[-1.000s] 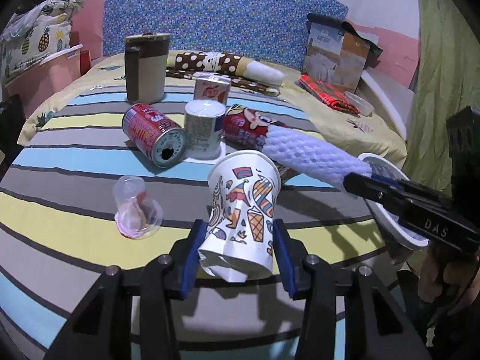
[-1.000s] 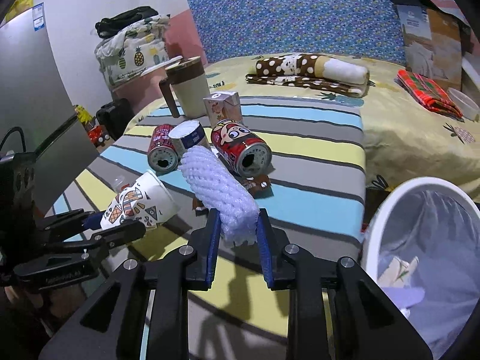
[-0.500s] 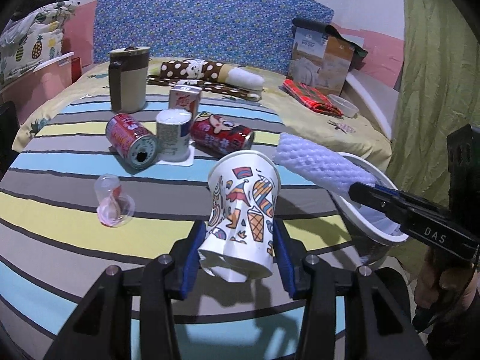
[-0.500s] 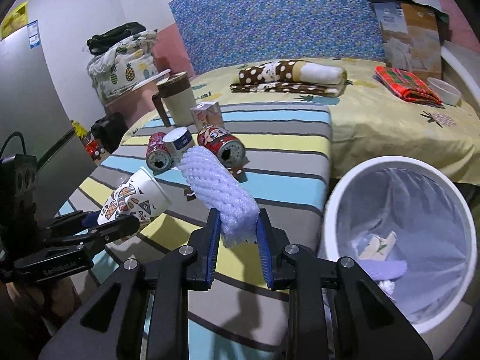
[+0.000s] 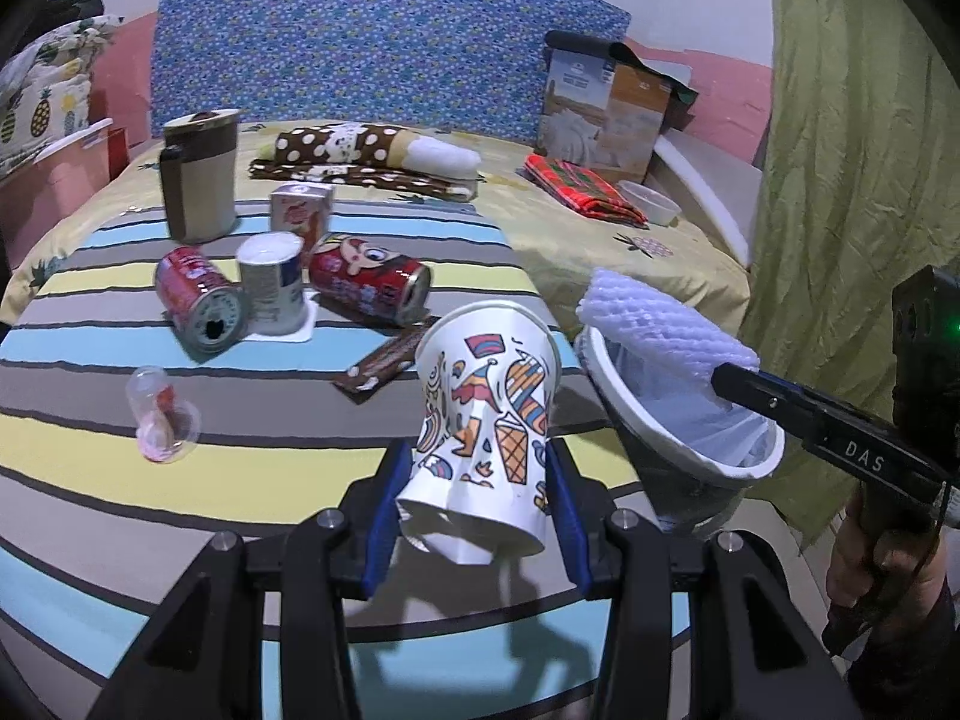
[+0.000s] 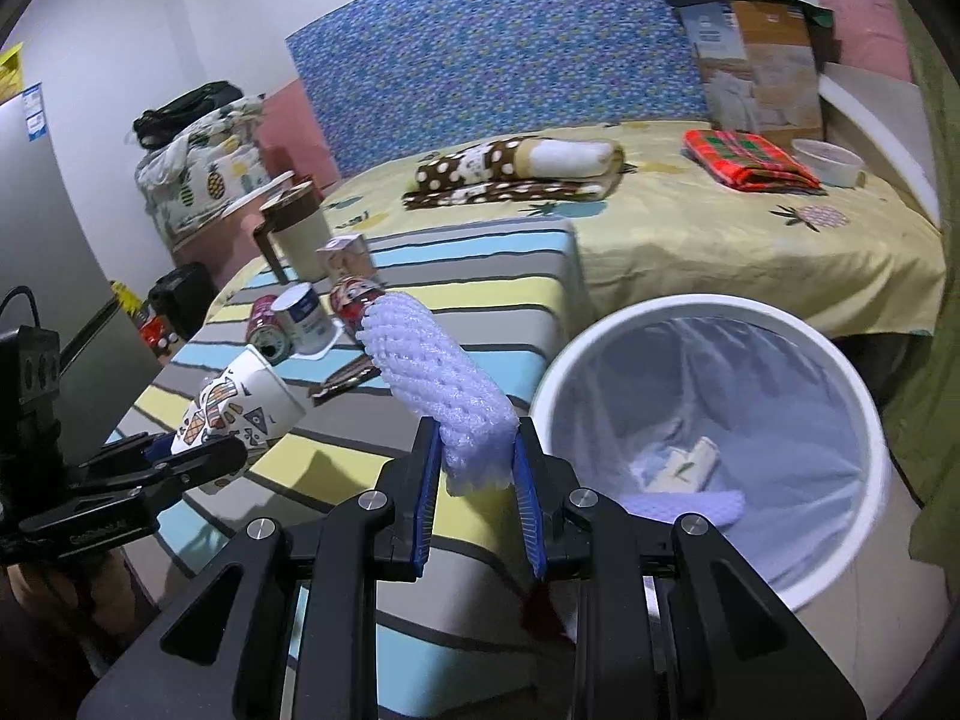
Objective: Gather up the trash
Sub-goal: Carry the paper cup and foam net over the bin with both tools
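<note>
My left gripper (image 5: 474, 510) is shut on a patterned paper cup (image 5: 486, 420), crushed at its base, held above the striped table near its right edge. My right gripper (image 6: 477, 480) is shut on a white foam net sleeve (image 6: 438, 378), just left of the white trash bin (image 6: 864, 462). In the left wrist view the sleeve (image 5: 654, 324) hangs over the bin's rim (image 5: 606, 378). On the table lie two red cans (image 5: 198, 300) (image 5: 372, 285), a white can (image 5: 273, 282), a small carton (image 5: 300, 216), a brown wrapper (image 5: 384, 363) and a clear jelly cup (image 5: 159, 414).
The bin holds a clear liner and some trash (image 6: 690, 468). A brown-lidded mug (image 5: 198, 180) stands at the table's far left. Behind is a bed with a dotted pillow (image 5: 366, 153), red cloth (image 5: 582, 189), a bowl (image 5: 648, 210) and a box (image 5: 606, 108). A green curtain (image 5: 852, 180) hangs at right.
Both grippers have pulled back and moved right with their loads. The foam sleeve has gone from over the table to the trash bin's rim, and the bin has come closer.
</note>
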